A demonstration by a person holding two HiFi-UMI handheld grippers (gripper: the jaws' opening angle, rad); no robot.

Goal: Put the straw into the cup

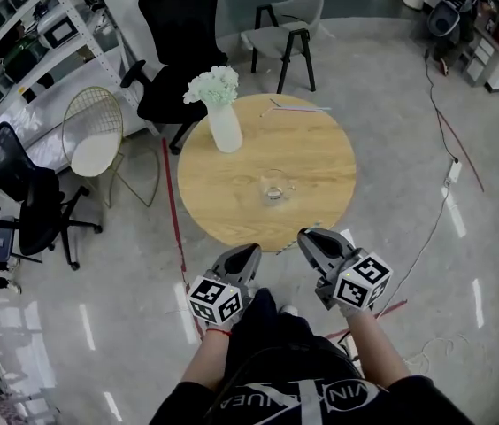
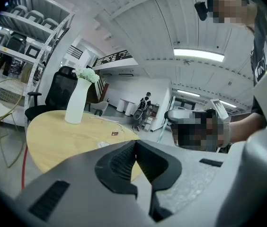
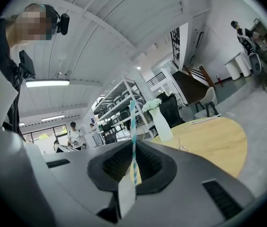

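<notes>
Right claw [image 3: 133,148]: shut tight on the striped straw [image 3: 133,122], which stands up between its two sides, ready to go in end first.
Left claw [image 2: 136,148]: closed with nothing in it, low by the near edge; I think it may steady the cup [image 1: 274,187].
Cup: clear glass in the middle of the round surface [image 1: 320,162], apart from both claws.
Vase [image 1: 225,129]: white, with flowers [image 1: 212,85], off to one side, out of the way.
</notes>
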